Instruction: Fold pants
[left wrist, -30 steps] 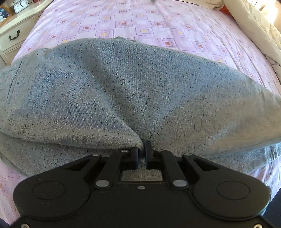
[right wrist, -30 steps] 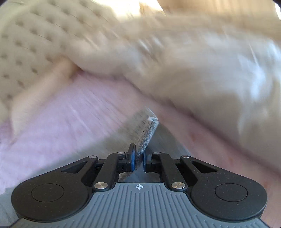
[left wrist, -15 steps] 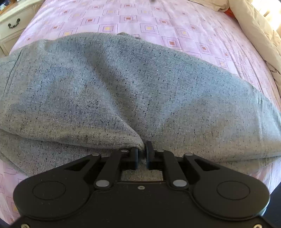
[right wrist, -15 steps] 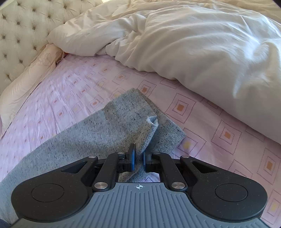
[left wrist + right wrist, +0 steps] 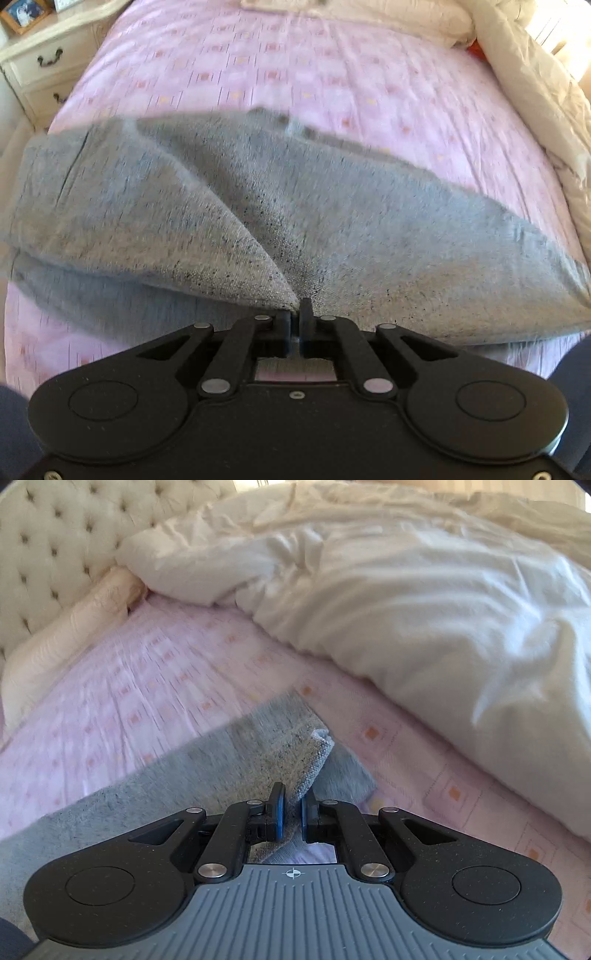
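Note:
The grey speckled pants (image 5: 332,229) lie across the pink patterned bed sheet (image 5: 295,74), spread from left to right. My left gripper (image 5: 295,317) is shut on the near edge of the pants, and a fold of cloth rises from its jaws up to the left. In the right wrist view, my right gripper (image 5: 291,806) is shut on the hem end of the pants (image 5: 236,771), where a corner of cloth stands up above the jaws. The cloth below it lies on the sheet (image 5: 129,701).
A white rumpled duvet (image 5: 406,609) covers the bed's right side and also shows in the left wrist view (image 5: 535,96). A tufted cream headboard (image 5: 48,554) and pillow (image 5: 66,635) are at the far end. A cream nightstand (image 5: 44,70) stands beside the bed.
Both grippers have stayed shut on the pants. The left gripper has lifted and pulled back, so more sheet shows beyond the pants. The right view has swung and settled near the hem.

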`<state>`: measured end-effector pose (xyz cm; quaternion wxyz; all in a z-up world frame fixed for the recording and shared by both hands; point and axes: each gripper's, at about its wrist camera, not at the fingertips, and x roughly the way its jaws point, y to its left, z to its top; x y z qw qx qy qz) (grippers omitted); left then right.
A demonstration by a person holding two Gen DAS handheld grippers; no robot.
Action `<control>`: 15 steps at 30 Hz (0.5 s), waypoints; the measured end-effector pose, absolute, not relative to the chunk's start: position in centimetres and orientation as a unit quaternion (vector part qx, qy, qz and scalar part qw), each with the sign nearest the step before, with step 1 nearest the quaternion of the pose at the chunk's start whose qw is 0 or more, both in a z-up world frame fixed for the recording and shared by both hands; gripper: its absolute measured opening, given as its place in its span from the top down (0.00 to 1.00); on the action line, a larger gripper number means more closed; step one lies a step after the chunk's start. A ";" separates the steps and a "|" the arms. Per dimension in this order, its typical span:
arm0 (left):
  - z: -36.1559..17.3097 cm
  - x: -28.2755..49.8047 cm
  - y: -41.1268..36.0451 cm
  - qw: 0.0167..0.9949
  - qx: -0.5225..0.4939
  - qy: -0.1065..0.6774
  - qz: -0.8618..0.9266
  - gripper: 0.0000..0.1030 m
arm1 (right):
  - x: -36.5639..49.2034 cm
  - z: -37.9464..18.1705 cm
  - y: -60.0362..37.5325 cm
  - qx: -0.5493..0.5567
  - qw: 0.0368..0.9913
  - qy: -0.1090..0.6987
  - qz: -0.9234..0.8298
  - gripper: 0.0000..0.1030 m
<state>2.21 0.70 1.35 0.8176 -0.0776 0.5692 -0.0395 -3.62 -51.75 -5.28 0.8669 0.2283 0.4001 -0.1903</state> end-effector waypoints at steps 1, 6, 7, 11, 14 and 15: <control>0.6 2.0 0.7 0.812 -0.072 0.578 -0.040 0.94 | -3.5 -5.9 -51.8 0.233 0.861 0.409 -0.192 0.92; -3.8 2.5 1.4 0.784 -0.078 0.615 -0.018 0.81 | -3.3 -6.4 -52.1 0.247 0.850 0.425 -0.189 0.89; -3.5 2.4 1.5 0.786 -0.079 0.613 -0.018 0.82 | -3.4 -6.0 -52.3 0.252 0.849 0.423 -0.190 0.87; -1.6 1.5 1.6 0.787 -0.043 0.614 -0.032 0.73 | -4.2 -3.9 -52.9 0.254 0.851 0.410 -0.206 0.73; 0.5 0.1 2.0 0.793 -0.024 0.606 -0.047 0.72 | -4.6 -1.8 -52.7 0.248 0.862 0.388 -0.211 0.73; 1.2 -0.5 2.3 0.797 -0.021 0.601 -0.049 0.72 | -4.5 -1.0 -52.4 0.245 0.867 0.382 -0.207 0.73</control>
